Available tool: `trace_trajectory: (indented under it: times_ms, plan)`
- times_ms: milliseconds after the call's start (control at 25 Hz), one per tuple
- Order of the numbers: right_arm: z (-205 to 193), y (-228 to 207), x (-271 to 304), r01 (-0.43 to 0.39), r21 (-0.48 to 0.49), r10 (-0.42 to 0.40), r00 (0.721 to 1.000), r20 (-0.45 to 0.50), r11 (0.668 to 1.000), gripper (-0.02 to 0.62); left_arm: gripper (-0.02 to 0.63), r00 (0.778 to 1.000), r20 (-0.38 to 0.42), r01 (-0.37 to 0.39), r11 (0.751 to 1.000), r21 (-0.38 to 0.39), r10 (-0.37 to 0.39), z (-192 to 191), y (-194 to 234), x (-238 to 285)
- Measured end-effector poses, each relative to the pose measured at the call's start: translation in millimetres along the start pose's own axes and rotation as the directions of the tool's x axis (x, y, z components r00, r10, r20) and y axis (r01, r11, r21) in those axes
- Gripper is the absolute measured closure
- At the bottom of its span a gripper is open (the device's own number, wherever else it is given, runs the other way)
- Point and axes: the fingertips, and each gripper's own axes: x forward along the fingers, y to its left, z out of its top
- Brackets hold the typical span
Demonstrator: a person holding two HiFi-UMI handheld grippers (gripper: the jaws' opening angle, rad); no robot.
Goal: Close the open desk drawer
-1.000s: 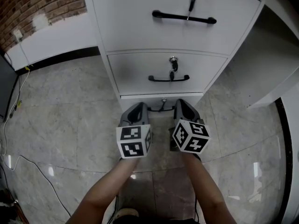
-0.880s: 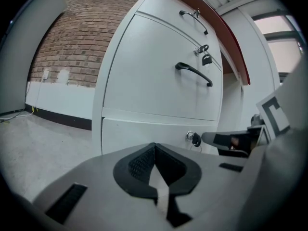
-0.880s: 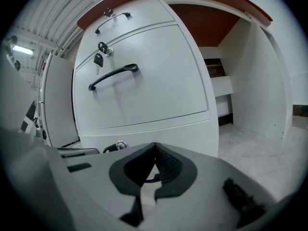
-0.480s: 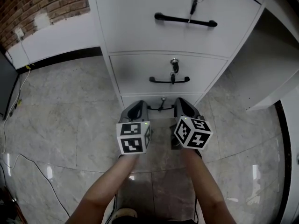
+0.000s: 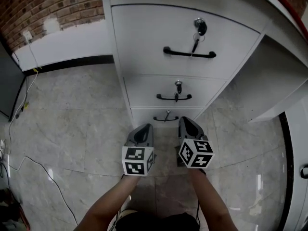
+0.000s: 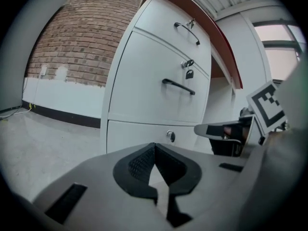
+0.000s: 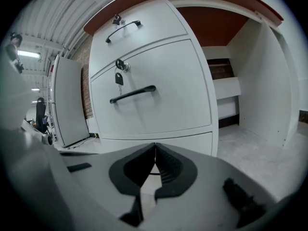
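Observation:
The white desk pedestal has three drawers. The bottom drawer with its black handle sits level with the middle drawer above it; no gap shows. Both my grippers hover over the floor a short way in front of it, touching nothing. My left gripper is shut and empty, and so is my right gripper. In the left gripper view the bottom drawer lies just beyond the closed jaws. The right gripper view shows the large top drawer with a key hanging from its lock.
A brick wall with a white skirting runs at the back left. A thin cable trails over the marble floor at the left. The desk's open knee space lies to the right of the pedestal.
Both grippers have drawn back from the bottom drawer front, which they stood against before. The head view has pulled back too, and more of the pedestal shows.

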Motion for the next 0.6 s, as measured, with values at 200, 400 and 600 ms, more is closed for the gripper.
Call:
trace_trajectory:
  times_ms: [200, 400, 600]
  plan:
    - [34.4, 22.2, -41.8, 0.015, 0.022, -0.014, 0.998, -0.059, 1.000, 0.584, 0.597, 0.999, -0.023, 0.048, 0.999, 0.016, -0.048, 56.2, -28.5, -46.4]
    - [80.1, 54.6, -89.4, -0.021, 0.052, 0.027, 0.992, -0.126, 0.998, 0.584, 0.597, 0.997, -0.052, 0.058, 0.997, -0.044, -0.061, 111.2, -51.4, -96.0]
    - [129.7, 92.0, -133.5, -0.051, 0.023, 0.055, 0.981, -0.185, 0.998, 0.584, 0.597, 0.994, -0.071, 0.075, 0.991, -0.111, -0.083, 169.9, -70.4, -145.1]
